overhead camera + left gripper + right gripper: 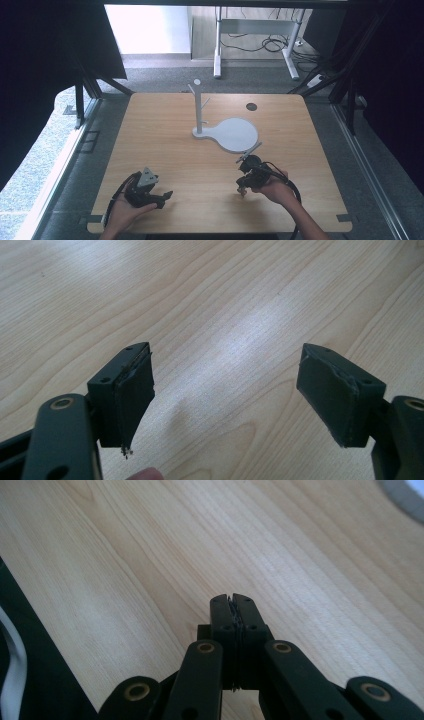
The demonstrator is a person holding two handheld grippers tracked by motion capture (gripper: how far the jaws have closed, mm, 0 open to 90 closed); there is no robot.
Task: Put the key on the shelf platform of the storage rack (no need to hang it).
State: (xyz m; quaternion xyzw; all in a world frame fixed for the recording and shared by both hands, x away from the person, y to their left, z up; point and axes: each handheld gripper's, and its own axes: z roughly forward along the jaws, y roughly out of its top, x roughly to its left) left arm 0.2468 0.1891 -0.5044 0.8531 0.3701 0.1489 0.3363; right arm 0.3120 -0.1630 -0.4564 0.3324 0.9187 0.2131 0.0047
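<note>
The light wooden bench carries a white branched stand on a round flat base near its far edge. The left gripper, near the front-left corner, has its jaws spread wide over bare wood. The right gripper, seen in its own view, has its jaws pressed together, empty.

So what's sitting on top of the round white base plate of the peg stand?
The white round base plate carries a thin white upright post with short pegs at its narrow end. The disc part lies bare. Nothing hangs on the pegs.
</note>
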